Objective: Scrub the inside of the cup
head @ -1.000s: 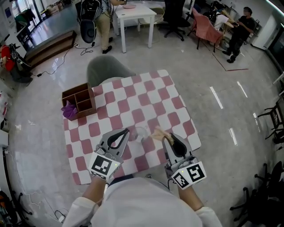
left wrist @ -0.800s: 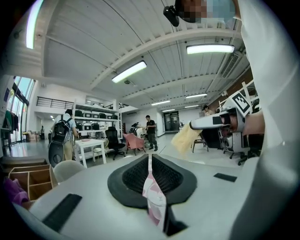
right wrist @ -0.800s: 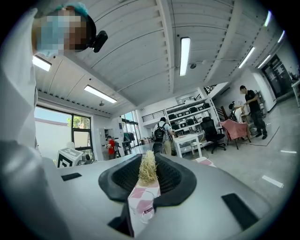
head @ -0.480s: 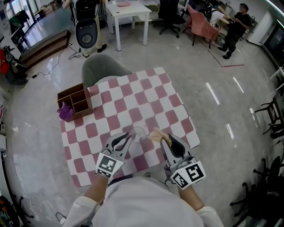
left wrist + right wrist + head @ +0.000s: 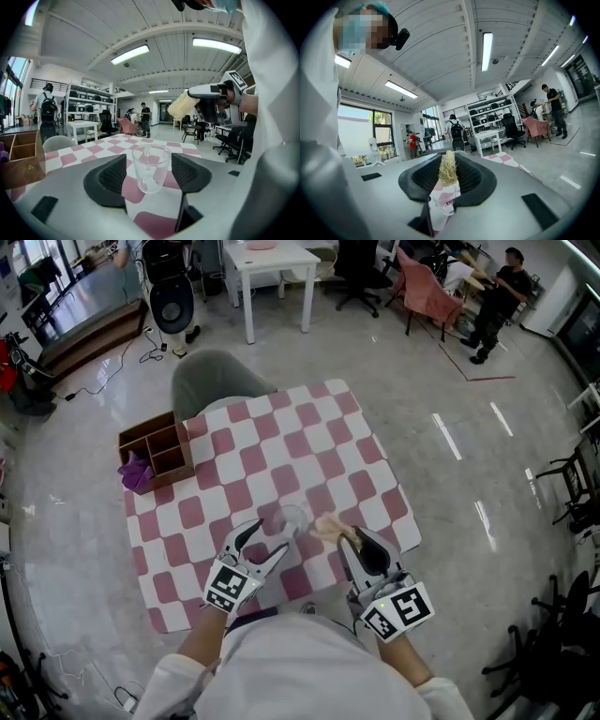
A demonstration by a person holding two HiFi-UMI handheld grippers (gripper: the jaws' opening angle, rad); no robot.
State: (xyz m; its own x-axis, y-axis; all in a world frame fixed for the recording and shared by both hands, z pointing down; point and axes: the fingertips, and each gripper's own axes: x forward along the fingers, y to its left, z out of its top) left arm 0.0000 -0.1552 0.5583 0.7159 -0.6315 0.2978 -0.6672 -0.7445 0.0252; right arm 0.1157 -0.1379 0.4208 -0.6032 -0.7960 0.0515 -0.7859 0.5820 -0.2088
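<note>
- The left gripper (image 5: 265,540) is holding its two jaws apart, having just been opening them. One clear glass cup (image 5: 150,168) is standing upright between the pads, with a gap showing on either side of it.
- The cup is resting on the checkered cloth near the table's near edge, and nothing is showing inside it.
- The right gripper (image 5: 449,180) is keeping its two jaws clamped on one straw-coloured fibrous scrubber (image 5: 327,525). The tuft is sticking out past the jaw tips.
- In the head view the scrubber is hanging just beside the cup, to its right. In the left gripper view it is showing above the rim and apart from it.
- Each gripper is carrying one marker cube, and both cubes are sitting close to the person's white sleeves (image 5: 173,690).
- One pink-and-white checkered cloth (image 5: 309,451) is covering the table.
- One brown wooden divided box (image 5: 161,448) is sitting at the cloth's far-left corner. One purple bundle (image 5: 137,472) is lying at its near end.
- One grey chair (image 5: 217,382) is standing against the table's far edge.
- Further off, one white table (image 5: 272,263) is standing on the shiny floor. One person in dark clothes (image 5: 495,294) is standing at the far right.
</note>
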